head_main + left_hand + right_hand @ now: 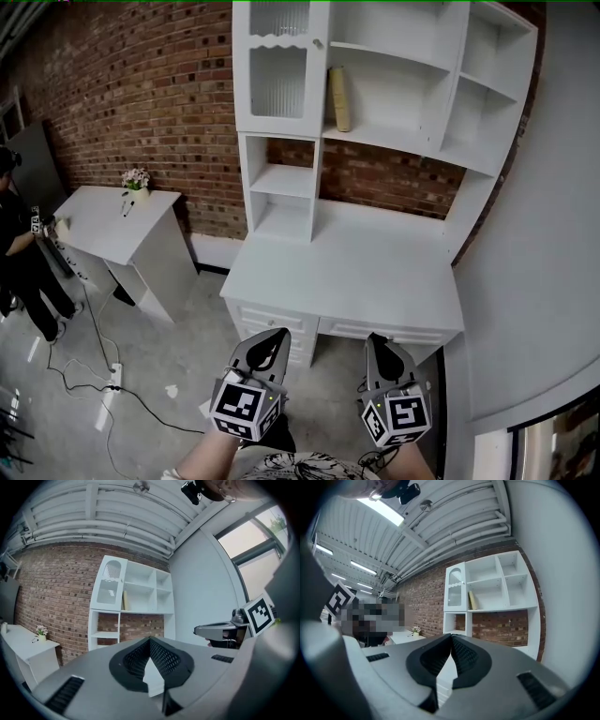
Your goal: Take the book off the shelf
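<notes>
Our left gripper (277, 336) and right gripper (377, 339) sit closed and empty, side by side; well ahead and above them the book (339, 98) stands upright on the shelf (403, 142)

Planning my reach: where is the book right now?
In the head view the book stands at the left end of the wide upper shelf, right beside the glass-door cabinet, above the white desktop.

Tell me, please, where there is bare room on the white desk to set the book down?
The desktop is all bare, from the open cubbies at its left to the grey wall at its right. The shelf right of the book is bare too. Nowhere is crowded; the side table holds a flower pot.
</notes>
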